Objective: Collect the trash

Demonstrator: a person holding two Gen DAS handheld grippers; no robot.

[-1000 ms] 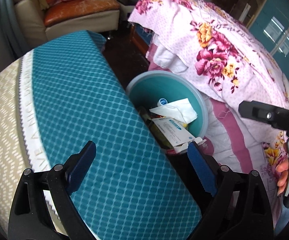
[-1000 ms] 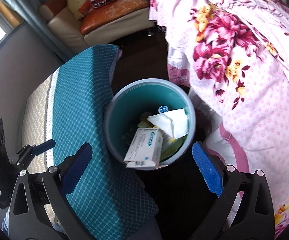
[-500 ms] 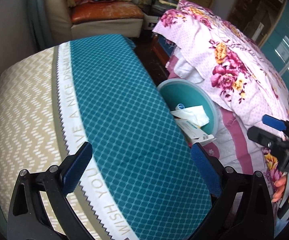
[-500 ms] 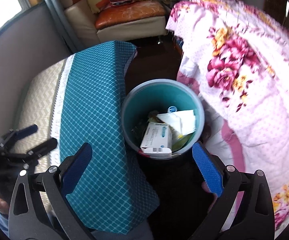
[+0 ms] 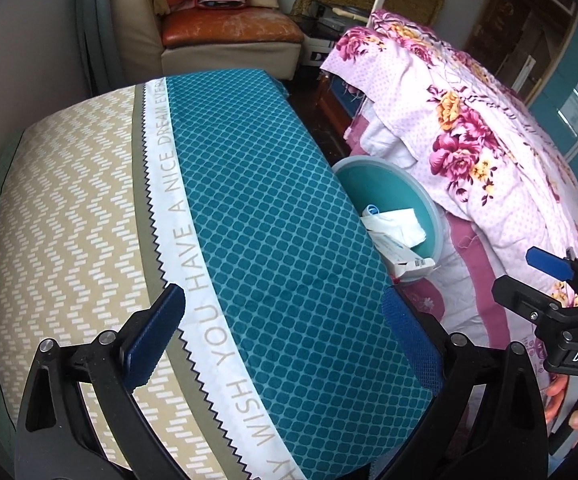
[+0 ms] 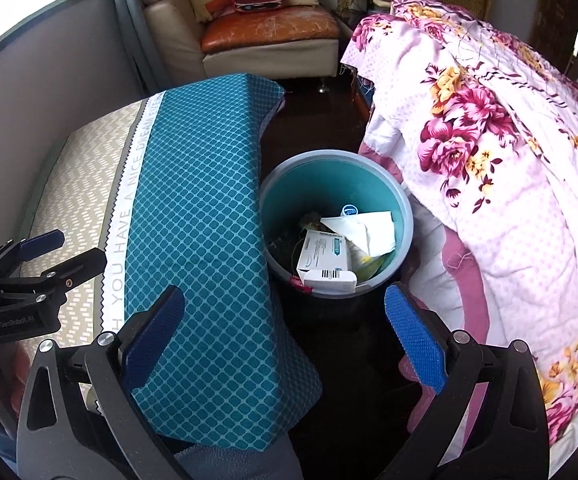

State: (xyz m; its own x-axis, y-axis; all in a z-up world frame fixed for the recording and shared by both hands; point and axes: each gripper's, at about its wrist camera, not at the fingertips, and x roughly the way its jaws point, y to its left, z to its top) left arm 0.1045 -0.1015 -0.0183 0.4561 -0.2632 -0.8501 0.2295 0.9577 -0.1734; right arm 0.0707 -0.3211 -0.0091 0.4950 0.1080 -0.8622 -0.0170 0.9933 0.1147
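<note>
Between bed (image 6: 489,168) and cushion (image 6: 193,200), a full bin (image 6: 403,216) holds a box (image 6: 325,260) overhanging its rim; both grippers (image 5: 285,332) (image 6: 285,332), wide and empty, could knock it out.

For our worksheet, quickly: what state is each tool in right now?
Left tool: open, holding nothing.
Right tool: open, holding nothing.

Bin (image 6: 403,216): smooth teal plastic, faint sheen. Carton (image 6: 325,258): matt white cardboard. Tissue (image 6: 369,228): soft crumpled paper. Bedspread (image 6: 209,208): teal woven cloth, matt. Quilt (image 6: 501,152): floral cotton. Armchair (image 6: 269,24): cracked glossy leather.
</note>
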